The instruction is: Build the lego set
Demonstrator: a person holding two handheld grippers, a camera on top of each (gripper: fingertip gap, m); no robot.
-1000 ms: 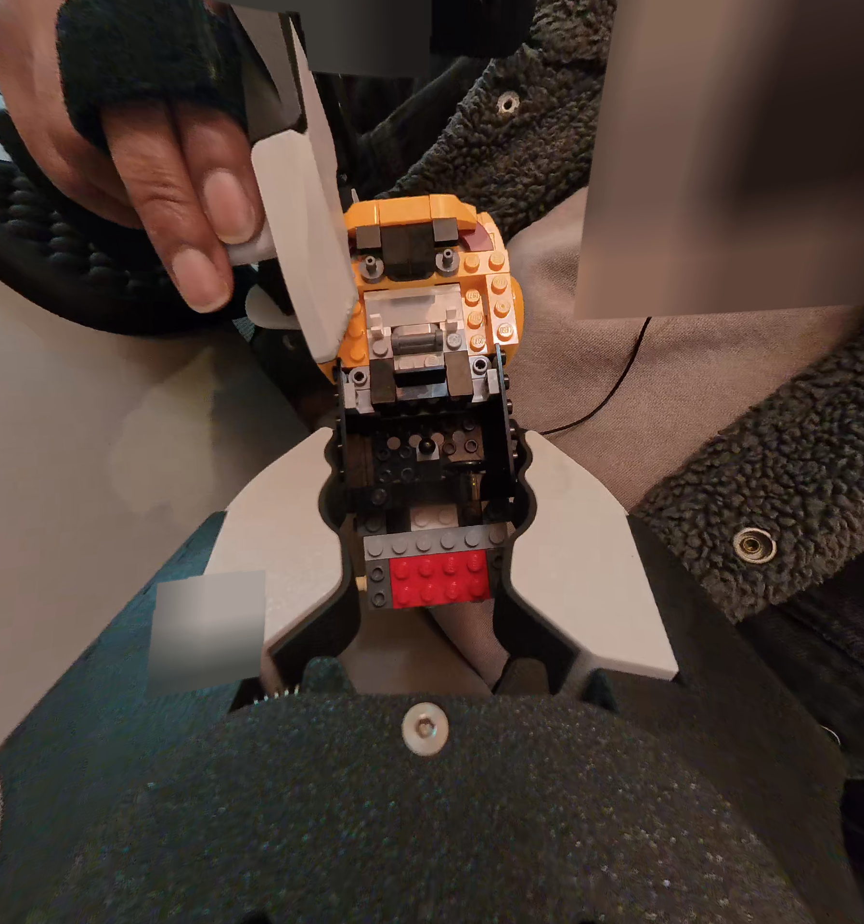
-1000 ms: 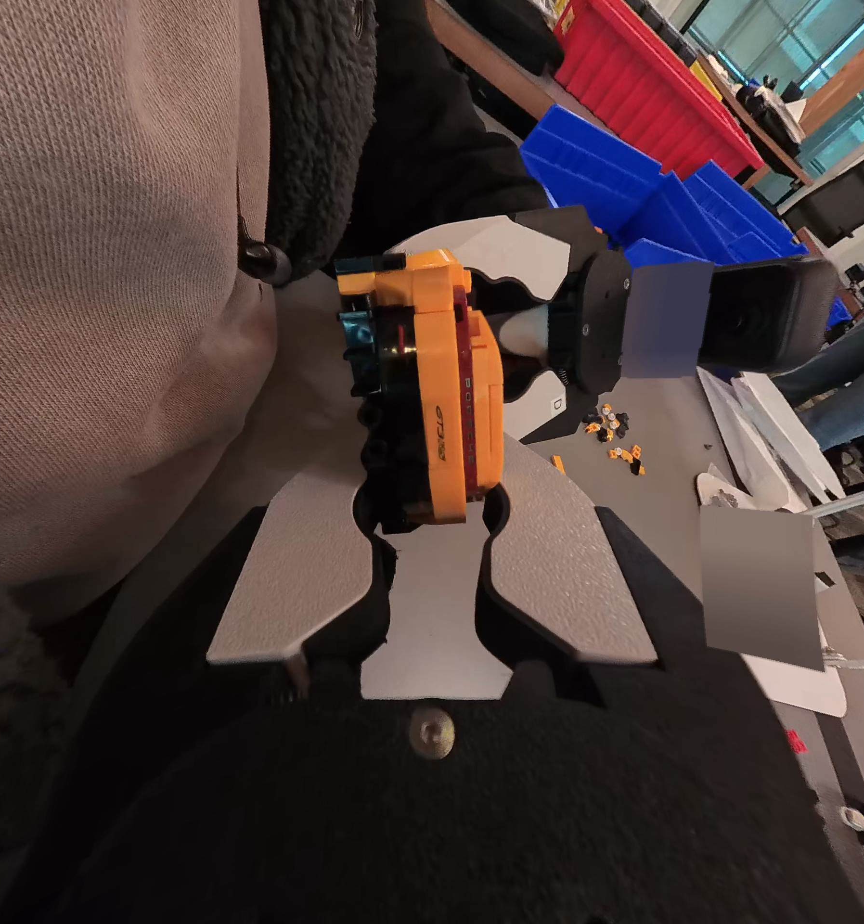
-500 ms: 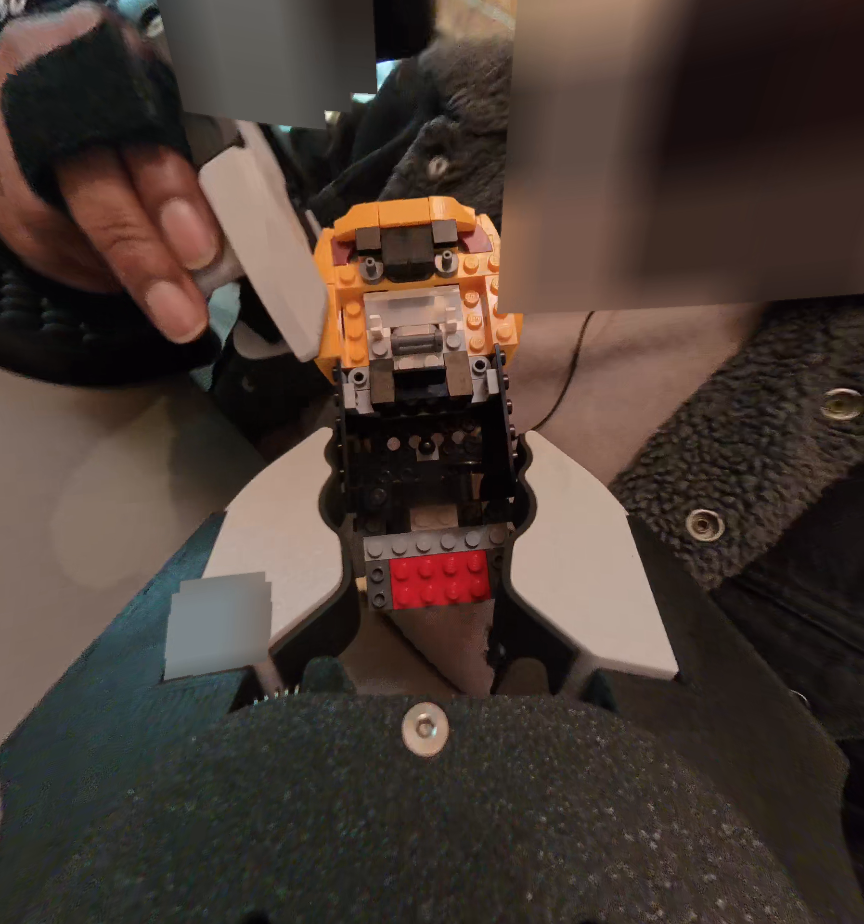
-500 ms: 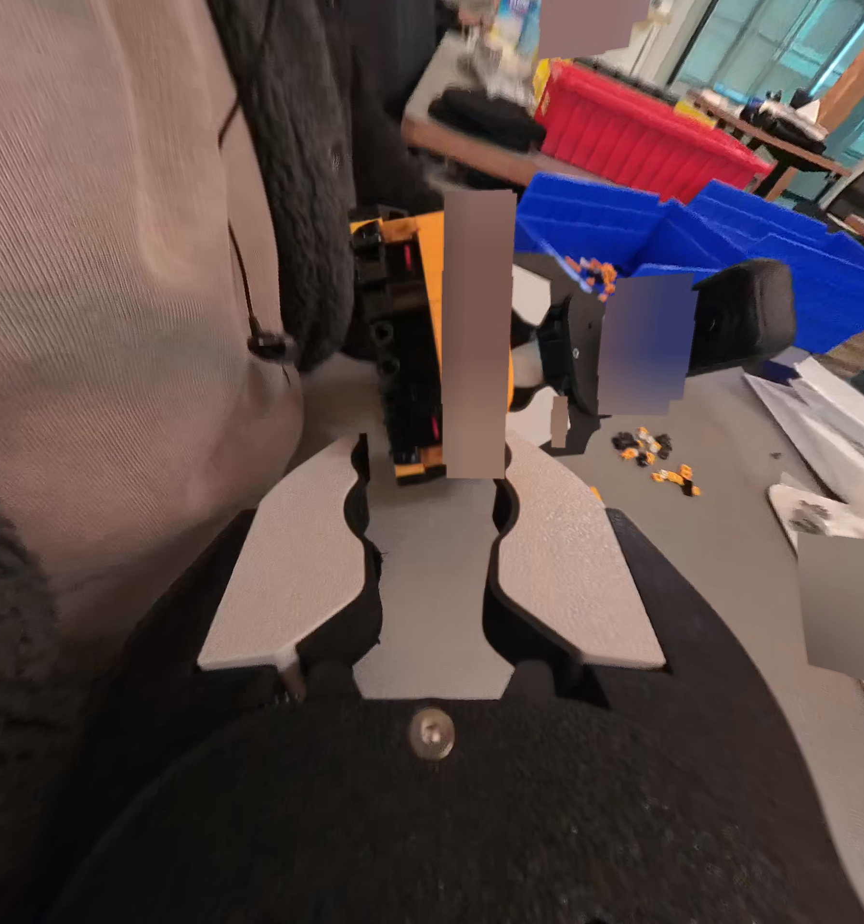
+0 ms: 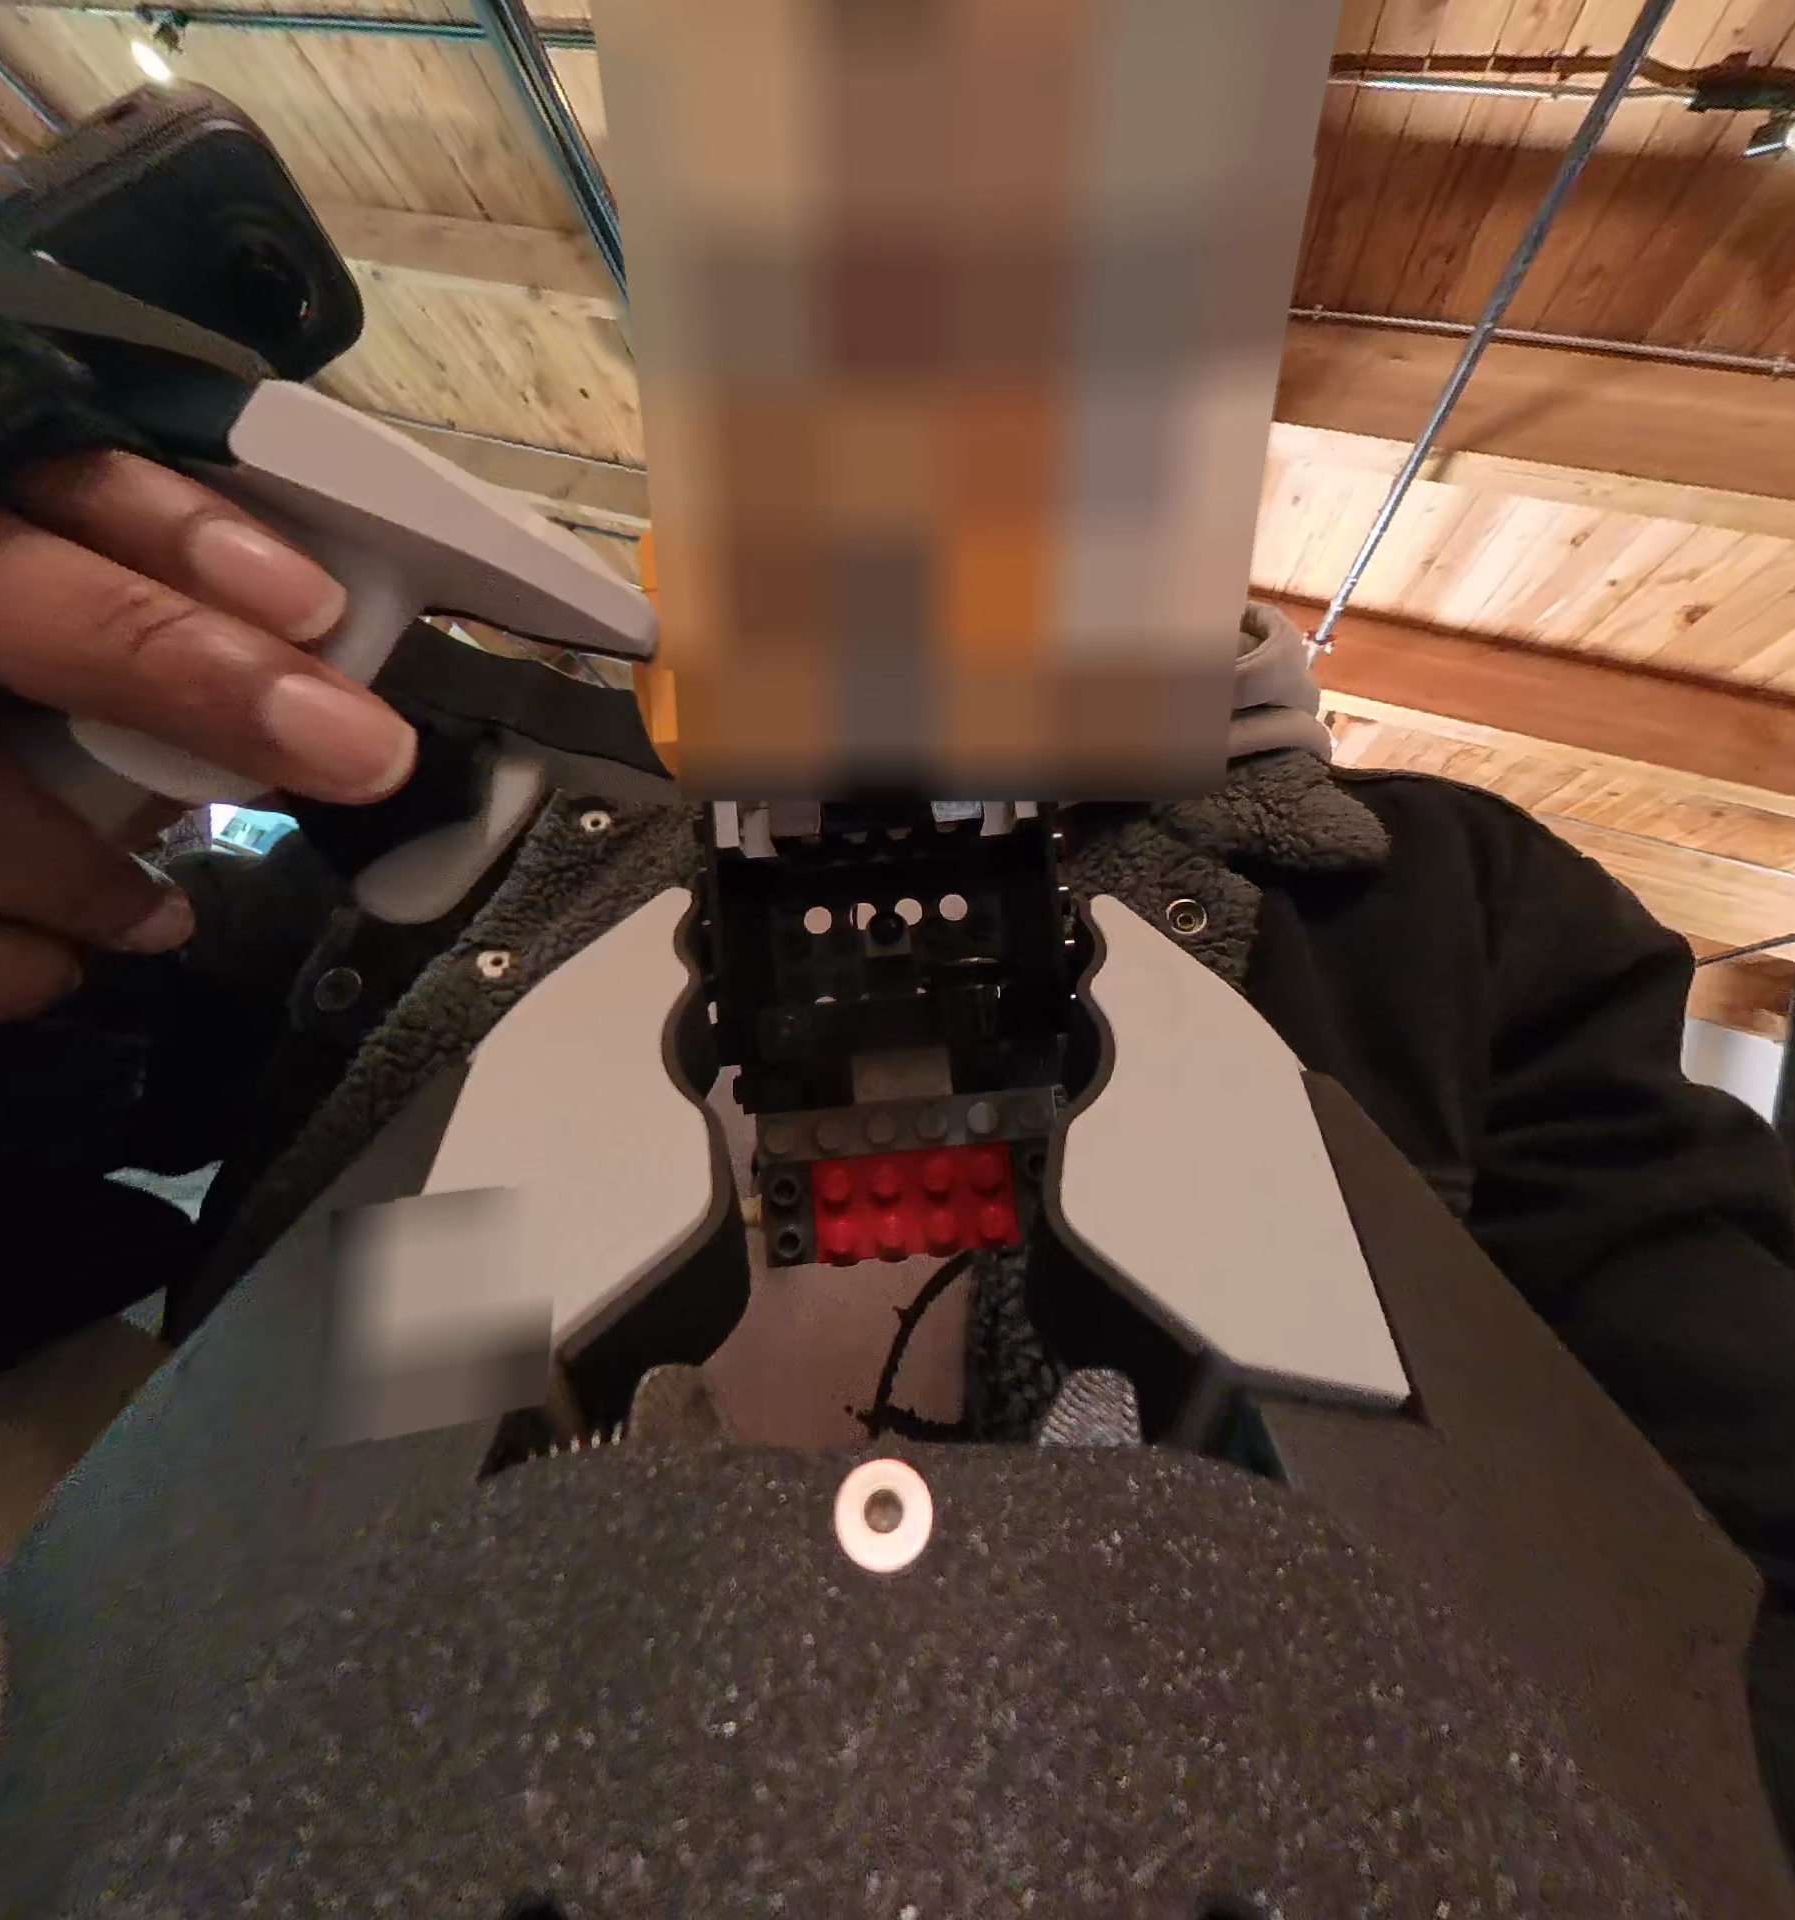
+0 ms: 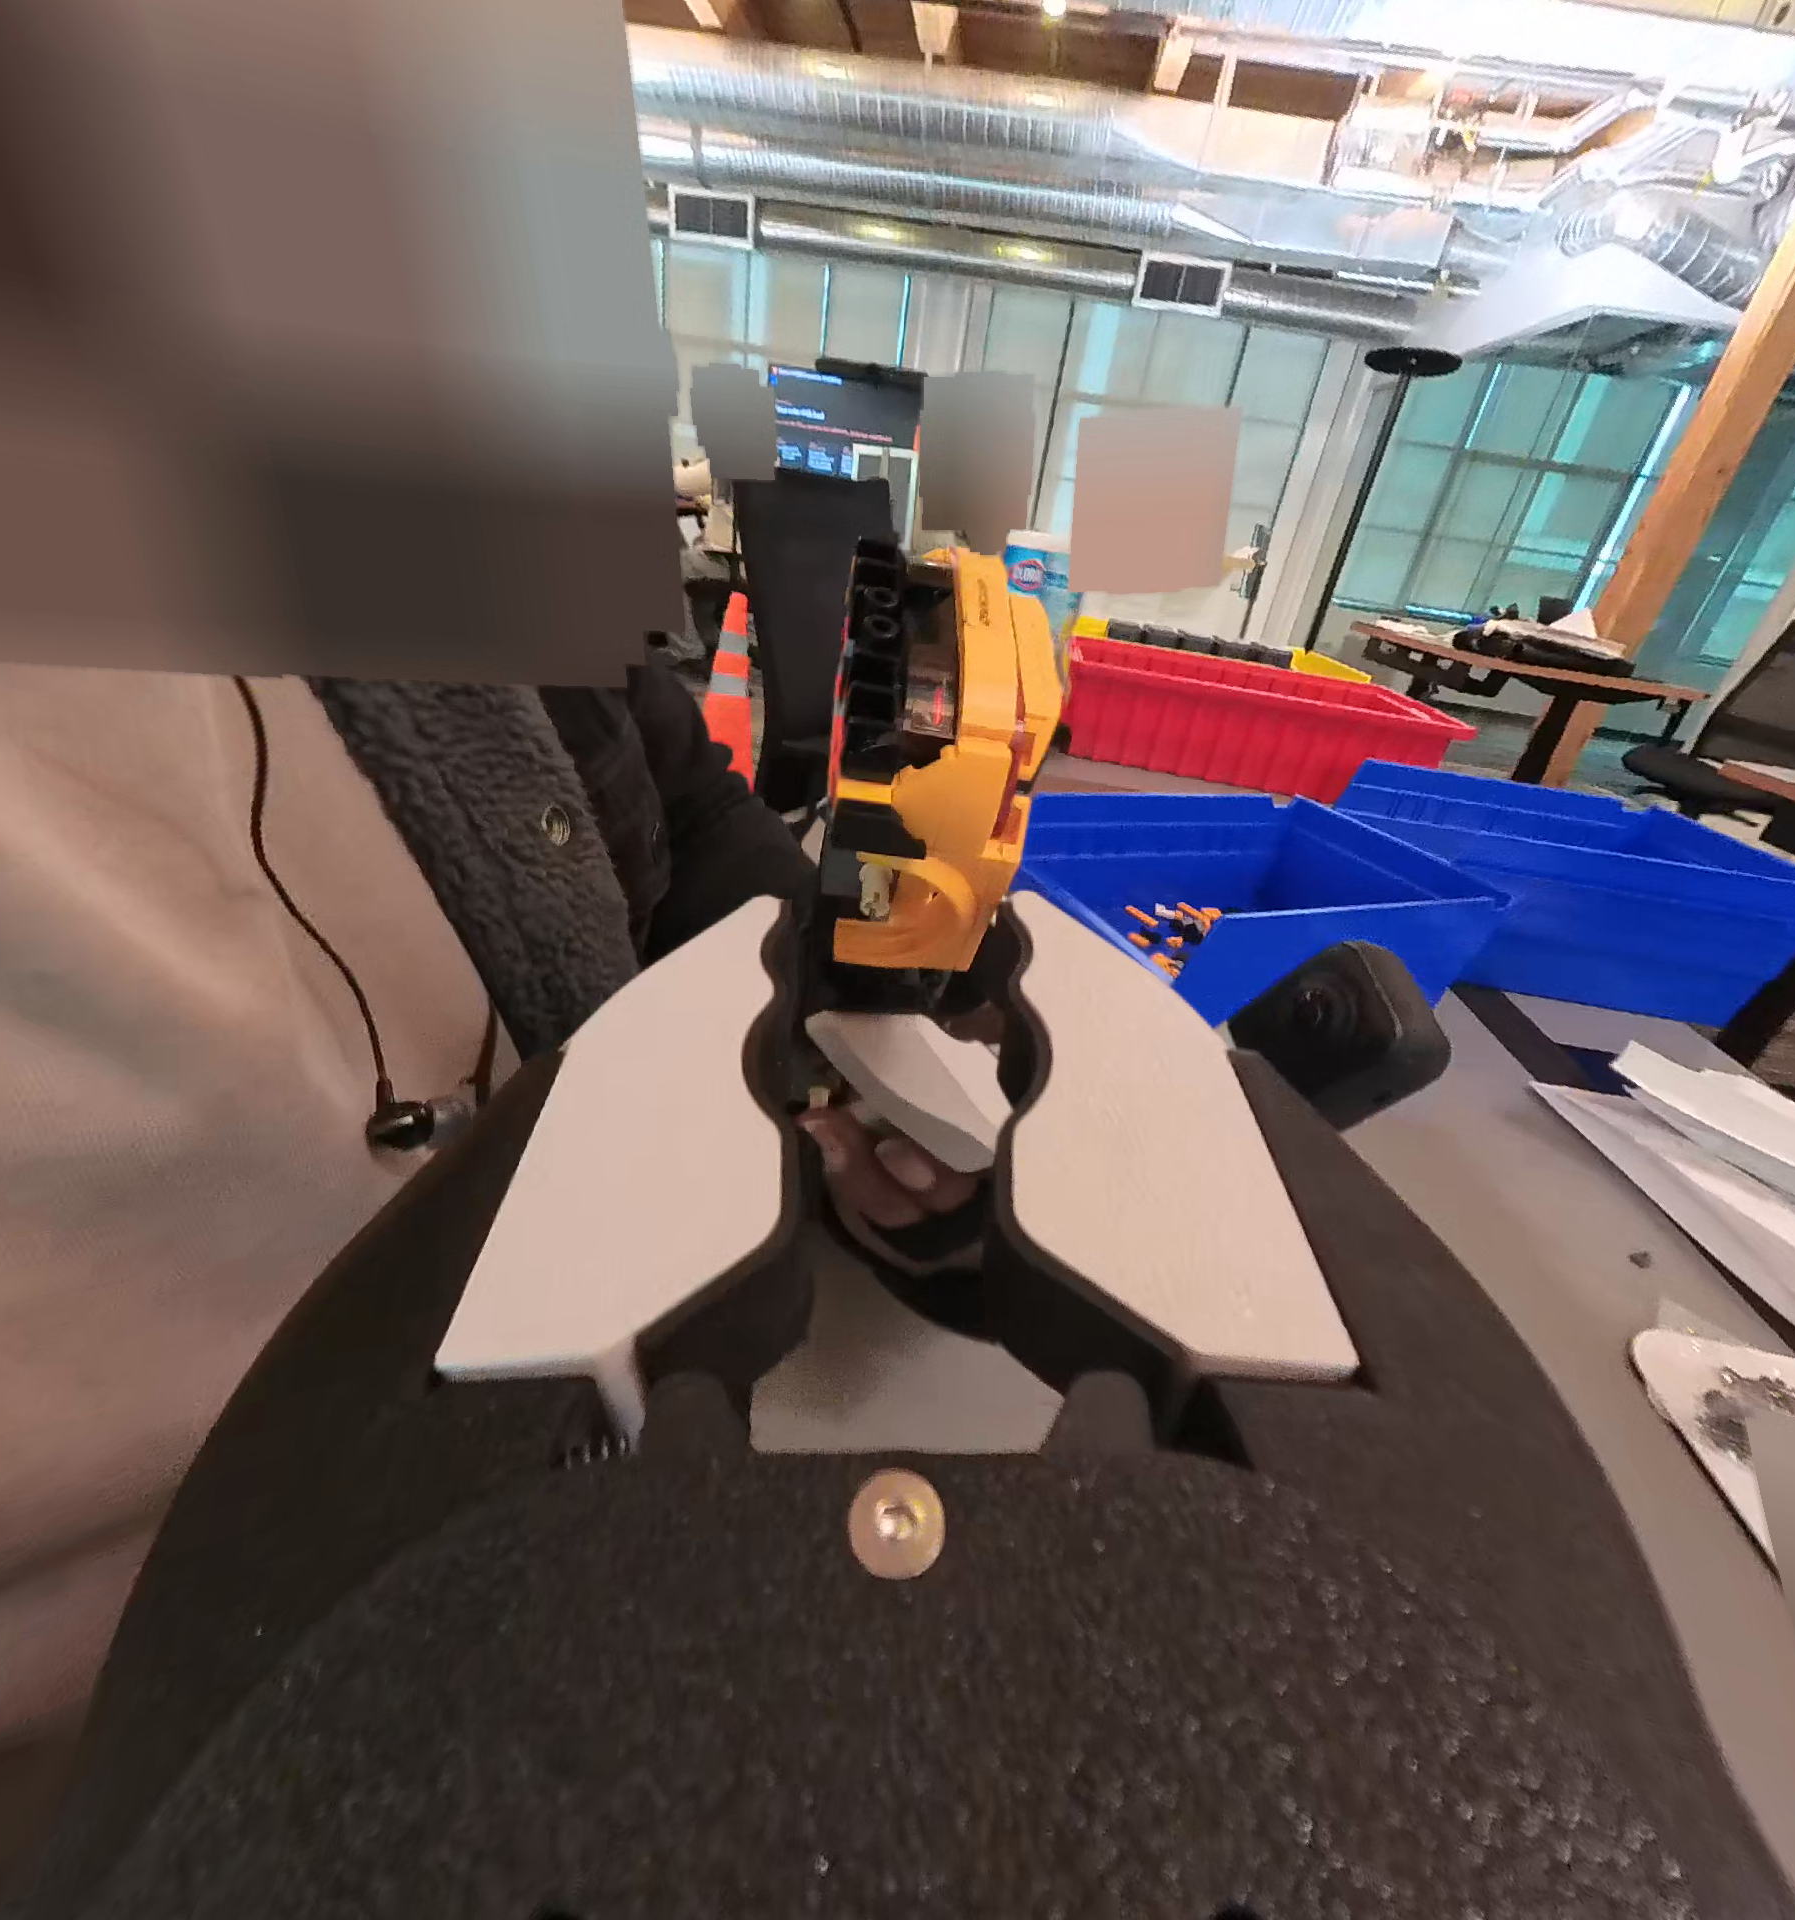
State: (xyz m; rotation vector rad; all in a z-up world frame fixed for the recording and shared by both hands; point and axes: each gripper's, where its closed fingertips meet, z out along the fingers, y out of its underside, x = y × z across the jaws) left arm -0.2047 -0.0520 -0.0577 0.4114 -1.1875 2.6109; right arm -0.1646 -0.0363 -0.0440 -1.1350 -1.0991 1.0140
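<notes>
An orange and black lego car model (image 5: 888,997) is held up in the air in front of a person's chest. A red plate (image 5: 914,1205) is on its near end. My left gripper (image 5: 888,935) is shut on its black chassis, one finger on each side. A mosaic patch hides its far orange part. My right gripper (image 5: 644,686) comes in from the left, held by a hand (image 5: 176,665), and its jaws close over the model's left edge. In the right wrist view the model (image 6: 934,790) stands edge-on between my right gripper's (image 6: 898,925) fingertips. A left finger (image 6: 903,1081) shows below it.
Blue bins (image 6: 1392,883), one with loose orange pieces (image 6: 1173,920), and a red bin (image 6: 1236,717) stand on the grey table (image 6: 1495,1195) to the right. White papers (image 6: 1724,1164) lie at the right edge. The person's jacket (image 5: 1495,1039) is close behind the model.
Both grippers have lifted and tilted upward together with the model between them. The views have swung from the table and chest to the ceiling and room.
</notes>
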